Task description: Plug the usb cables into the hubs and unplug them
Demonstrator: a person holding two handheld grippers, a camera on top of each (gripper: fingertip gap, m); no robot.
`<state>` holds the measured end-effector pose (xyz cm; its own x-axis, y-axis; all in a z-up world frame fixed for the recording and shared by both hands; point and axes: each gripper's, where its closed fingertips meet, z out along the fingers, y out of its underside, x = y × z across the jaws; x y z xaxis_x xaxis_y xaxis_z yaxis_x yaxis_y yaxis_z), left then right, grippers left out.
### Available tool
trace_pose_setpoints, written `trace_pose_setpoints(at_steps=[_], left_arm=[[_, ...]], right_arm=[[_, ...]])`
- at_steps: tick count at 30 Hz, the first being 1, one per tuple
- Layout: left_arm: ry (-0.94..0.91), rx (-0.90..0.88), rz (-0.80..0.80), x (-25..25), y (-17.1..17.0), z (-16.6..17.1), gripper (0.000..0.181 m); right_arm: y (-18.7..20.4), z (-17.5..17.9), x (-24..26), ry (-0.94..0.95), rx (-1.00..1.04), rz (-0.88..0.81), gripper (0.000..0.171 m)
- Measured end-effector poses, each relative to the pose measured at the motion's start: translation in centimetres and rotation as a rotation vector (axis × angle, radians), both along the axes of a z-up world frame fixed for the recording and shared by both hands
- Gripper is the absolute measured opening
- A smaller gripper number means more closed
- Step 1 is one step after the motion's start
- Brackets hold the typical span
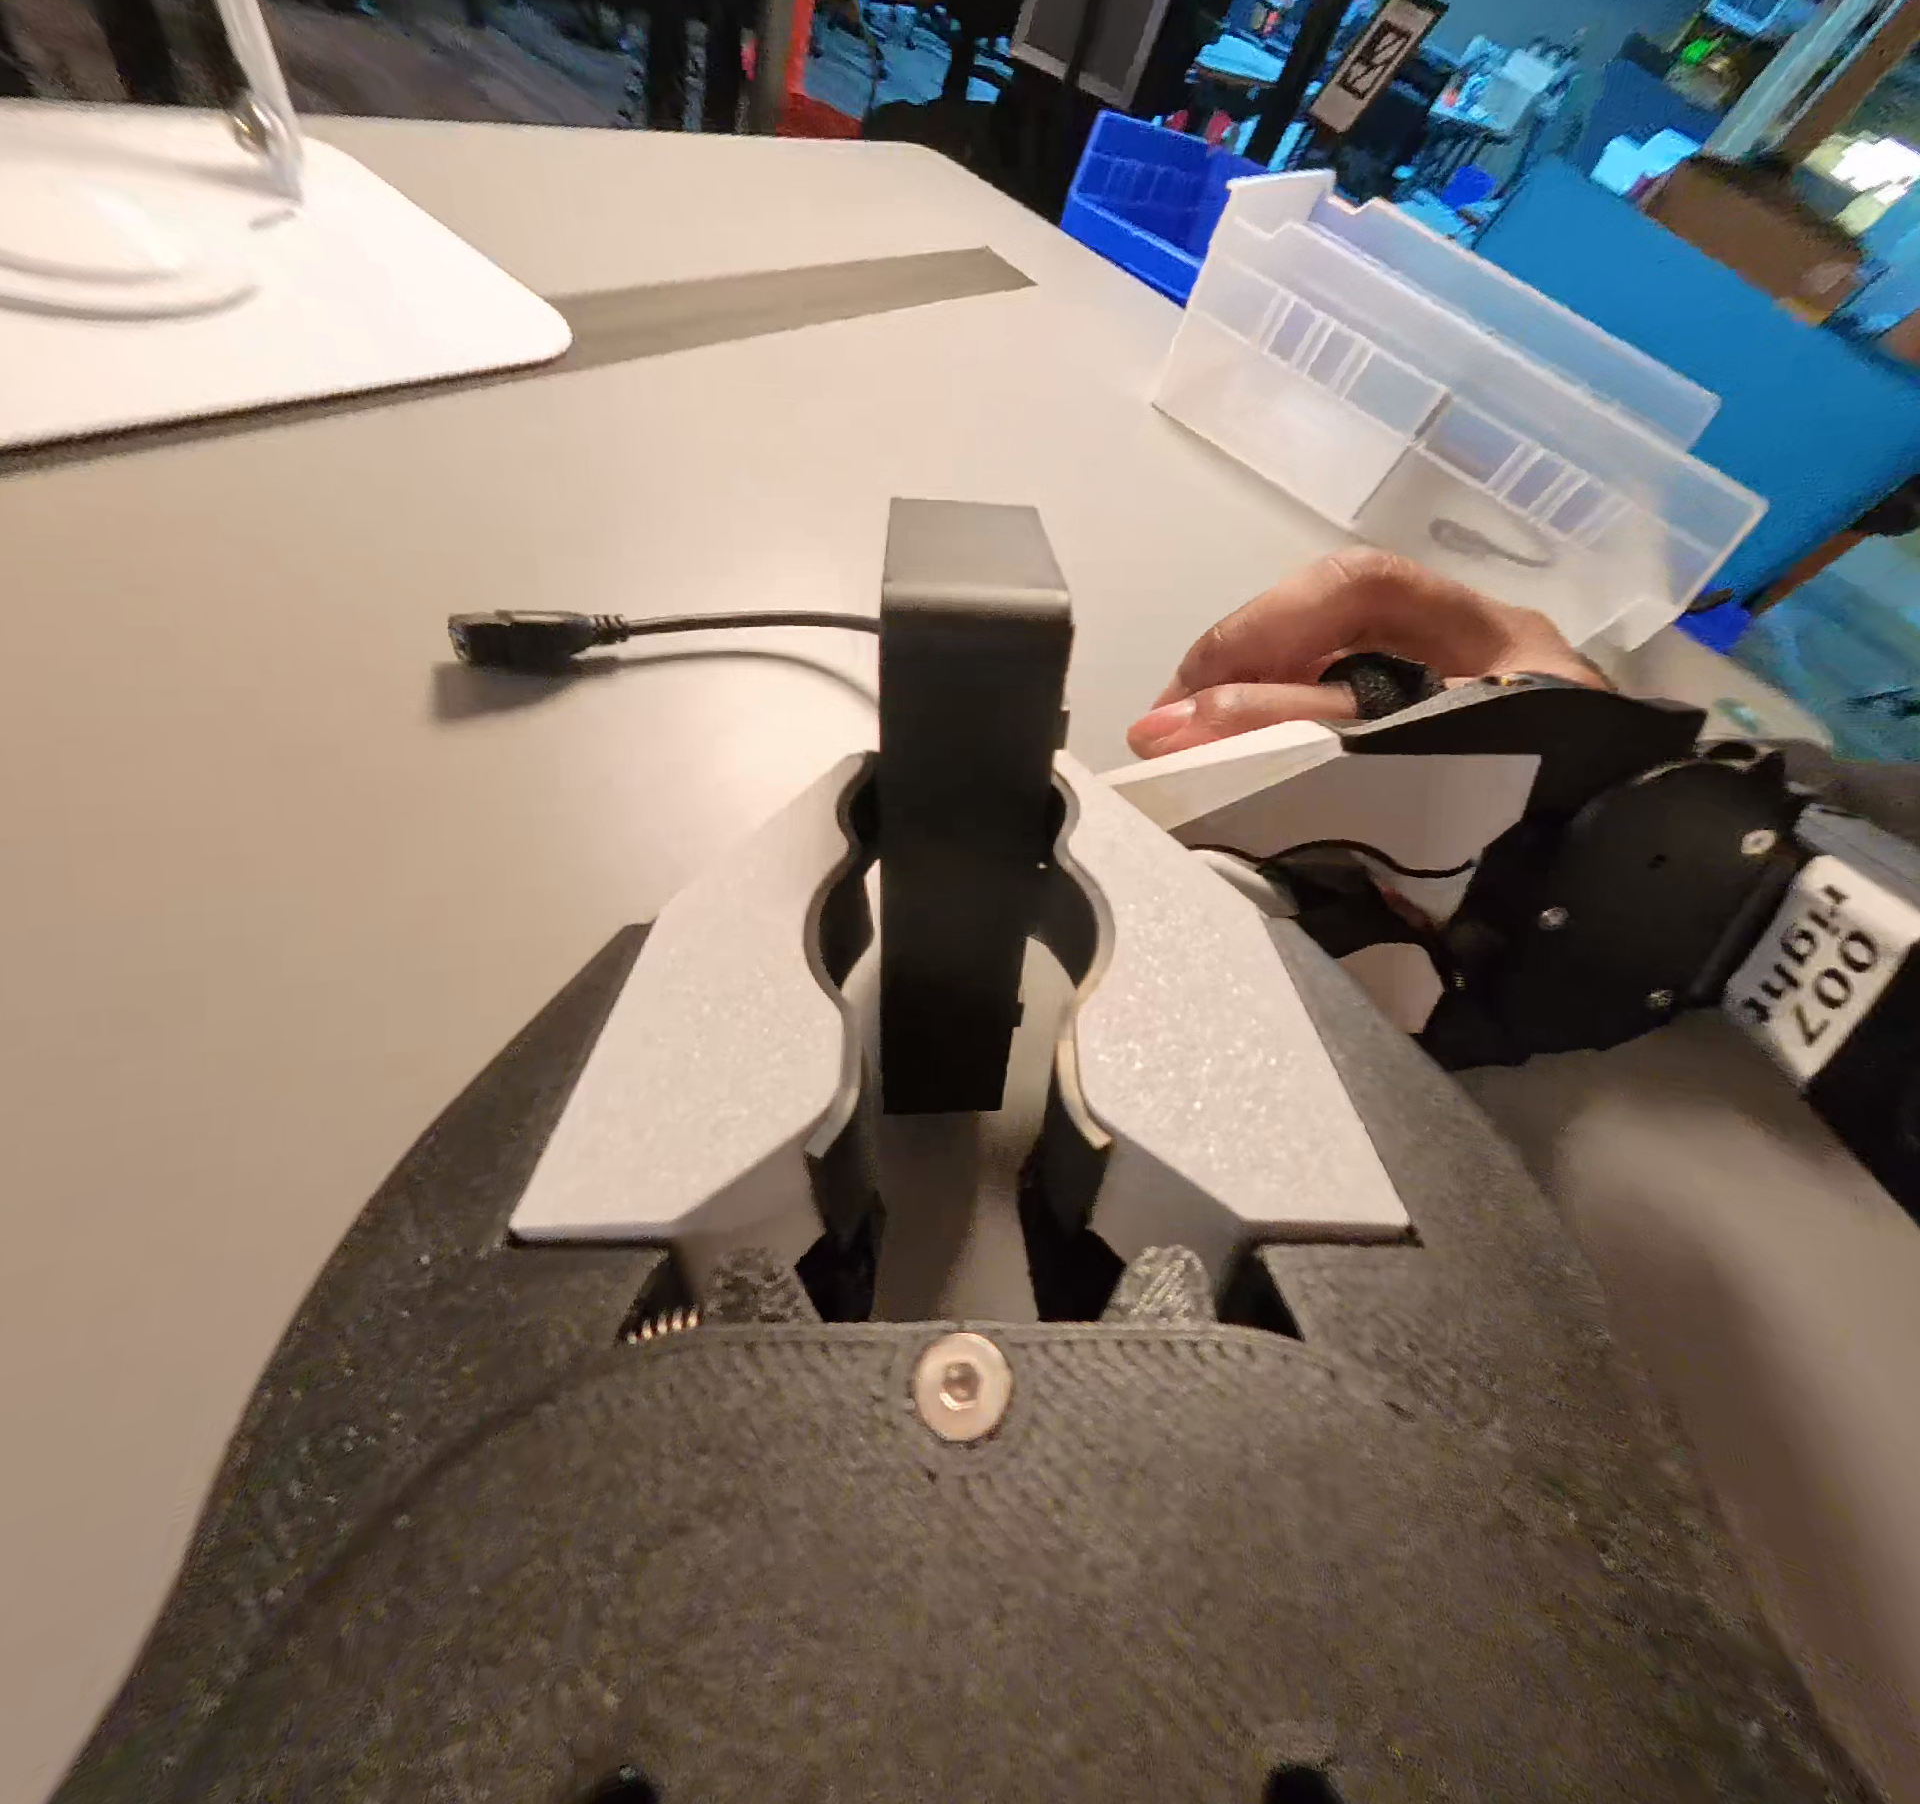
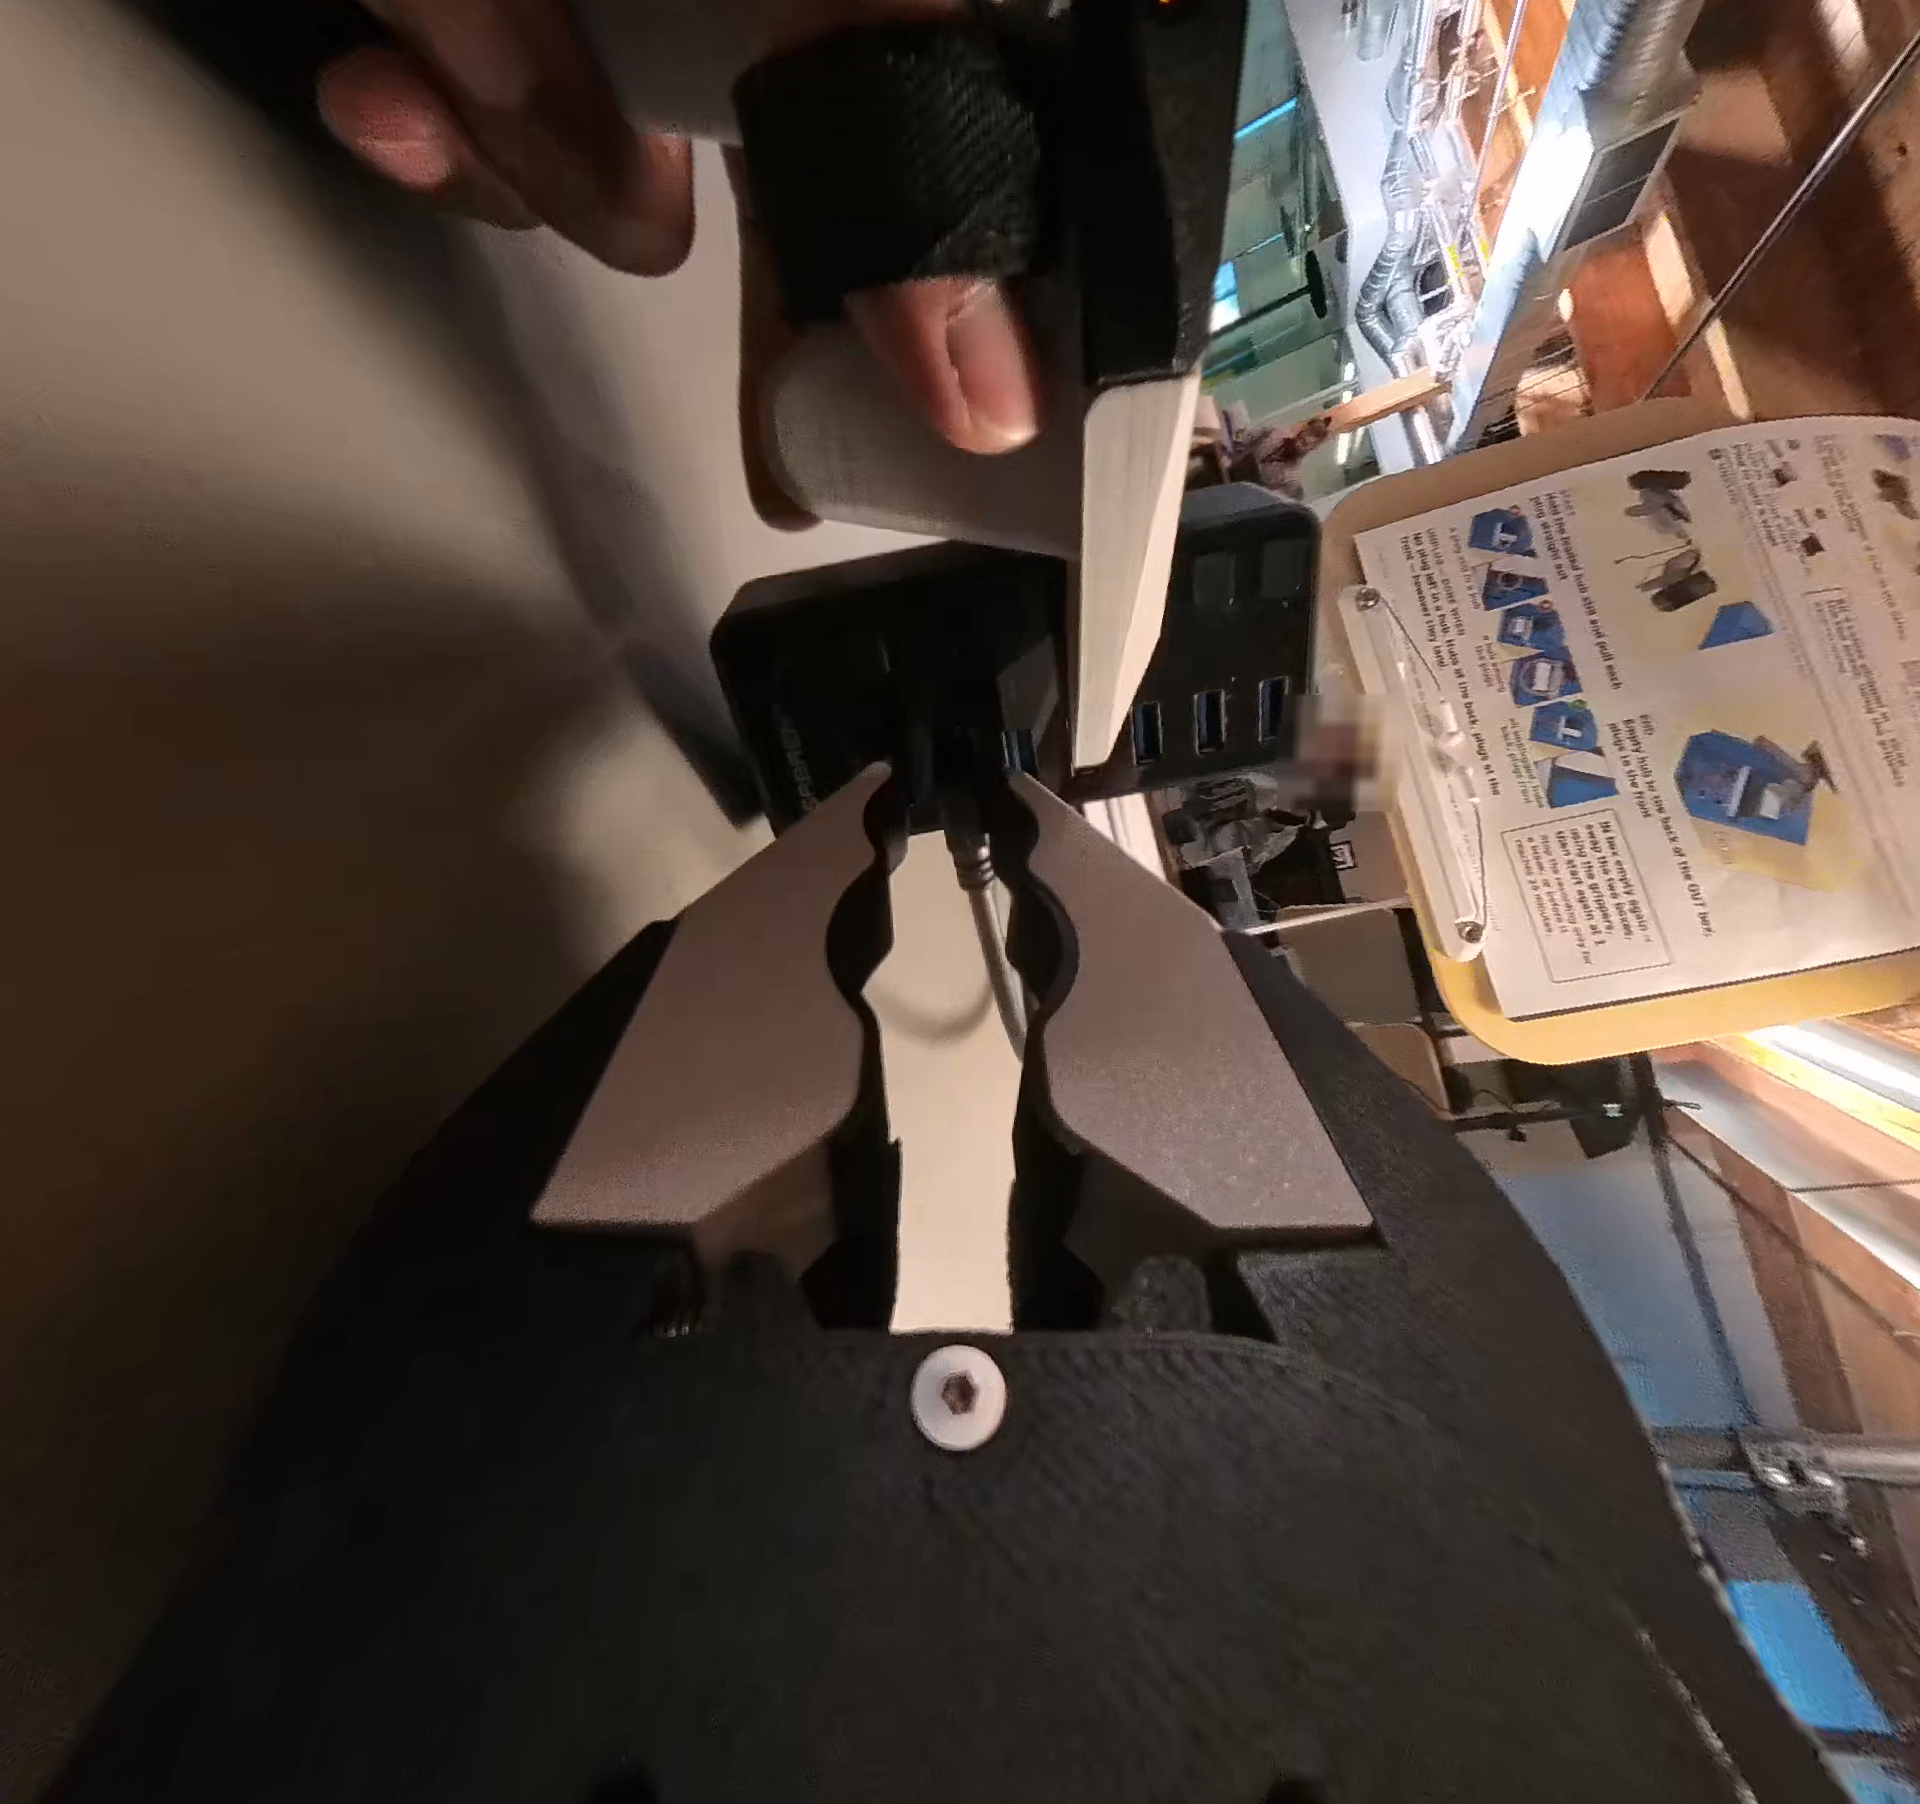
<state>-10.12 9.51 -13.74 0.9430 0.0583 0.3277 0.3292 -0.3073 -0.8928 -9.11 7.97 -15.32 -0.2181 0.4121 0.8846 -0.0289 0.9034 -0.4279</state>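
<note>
My left gripper (image 1: 966,788) is shut on a black USB hub (image 1: 971,715) and holds it upright above the grey table (image 1: 520,923). The hub's own black lead and plug (image 1: 520,637) lie on the table to the left. In the right wrist view my right gripper (image 2: 951,798) is shut on a black USB plug (image 2: 951,798) with a grey cable (image 2: 997,965), right at the hub's port face (image 2: 1205,715), which has blue ports. A white finger (image 2: 1127,559) of the left gripper crosses the hub. The right gripper (image 1: 1299,788) reaches in from the right.
A white stand base (image 1: 260,300) lies at the back left. A translucent plastic organiser (image 1: 1455,404) and blue bins (image 1: 1143,185) stand at the back right. An instruction sheet on a board (image 2: 1662,715) stands behind the hub. A hand (image 1: 1351,632) holds the right gripper.
</note>
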Motion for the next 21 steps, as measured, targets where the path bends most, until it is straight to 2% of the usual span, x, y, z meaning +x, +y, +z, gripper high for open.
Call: trace_pose_setpoints(at_steps=[1, 4, 14, 21], left_arm=[[-0.036, 0.003, -0.016, 0.2, 0.0, 0.0, 0.032], [-0.114, -0.041, -0.041, 0.7, 0.2, -0.9, 0.036], [-0.126, -0.058, -0.08, 1.3, 0.2, -1.2, 0.038], [0.043, -0.074, -0.08, 1.2, 0.0, -1.1, 0.036]], right_arm=[[0.0, 0.2, 0.0, 0.003, -0.017, 0.0, 0.01], [0.1, 0.0, 0.1, -0.011, -0.022, 0.005, 0.008], [0.3, 0.0, 0.6, -0.026, -0.046, 0.009, 0.008], [0.5, 0.5, 0.7, -0.012, -0.057, 0.004, 0.007]])
